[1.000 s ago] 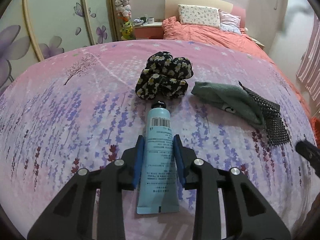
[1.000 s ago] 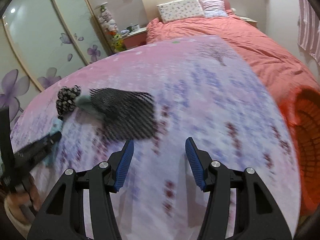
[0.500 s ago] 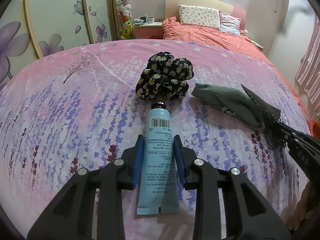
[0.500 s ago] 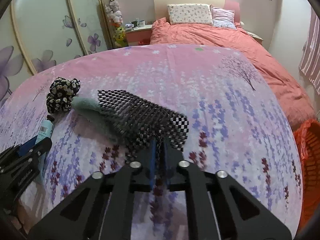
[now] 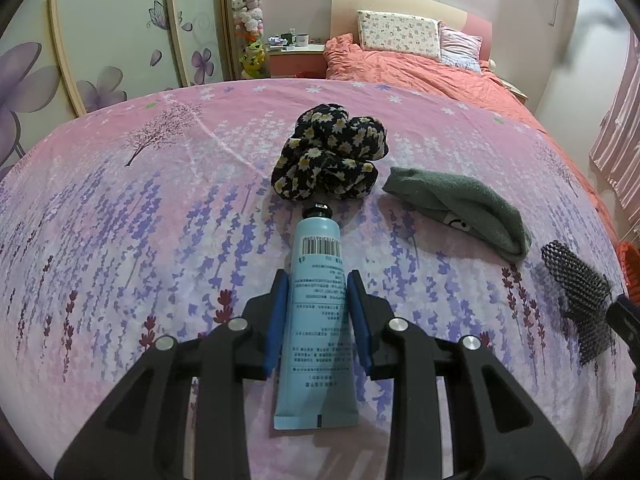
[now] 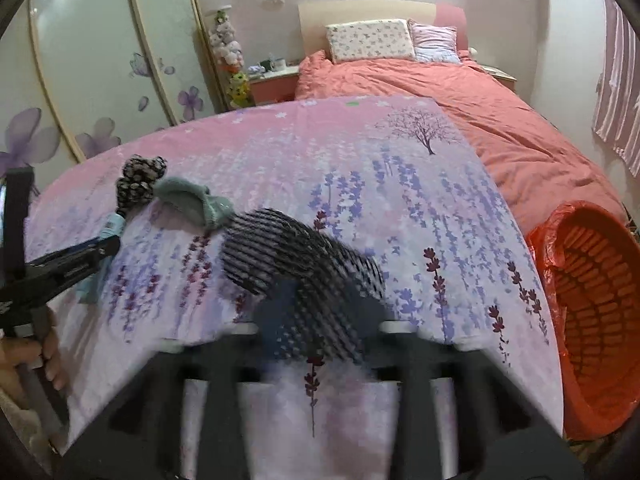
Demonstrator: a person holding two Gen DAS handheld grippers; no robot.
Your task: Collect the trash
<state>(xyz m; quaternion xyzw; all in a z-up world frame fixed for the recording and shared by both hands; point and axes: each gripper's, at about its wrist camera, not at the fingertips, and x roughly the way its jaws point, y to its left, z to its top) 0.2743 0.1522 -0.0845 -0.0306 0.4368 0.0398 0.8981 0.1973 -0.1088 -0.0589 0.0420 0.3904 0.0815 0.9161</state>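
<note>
Left wrist view: the left tongs (image 5: pixel 317 312) are clenched on a light blue tube (image 5: pixel 318 304) that lies flat on the lavender-print sheet (image 5: pixel 120 240) of the bed, its blue pads pressing the tube's two sides, its black cap pointing away from the camera. Just beyond the cap sits a black scrunchie (image 5: pixel 330 158) with a daisy print, touching or nearly touching the cap. To the right of it lies a grey-green sock (image 5: pixel 460 208), apart from the tube. Further right, near the sheet's right edge, a piece of black foam netting (image 5: pixel 576 284) hangs at the tip of the right tongs, which enter from the picture's edge.

Right wrist view, much blurred: at the far left a hand (image 6: pixel 28 364) holds the left tongs over the tube, with the scrunchie and sock beside them. In the middle the right tongs (image 6: pixel 320 320) are opening, and the netting lies between and over their fingers; whether the pads press on it cannot be told through the blur. Past the sheet's right edge stands an orange basket (image 6: pixel 560 240) lined with a red bag, and behind it a coral quilt (image 6: pixel 460 92) covers the head of the bed.
</note>
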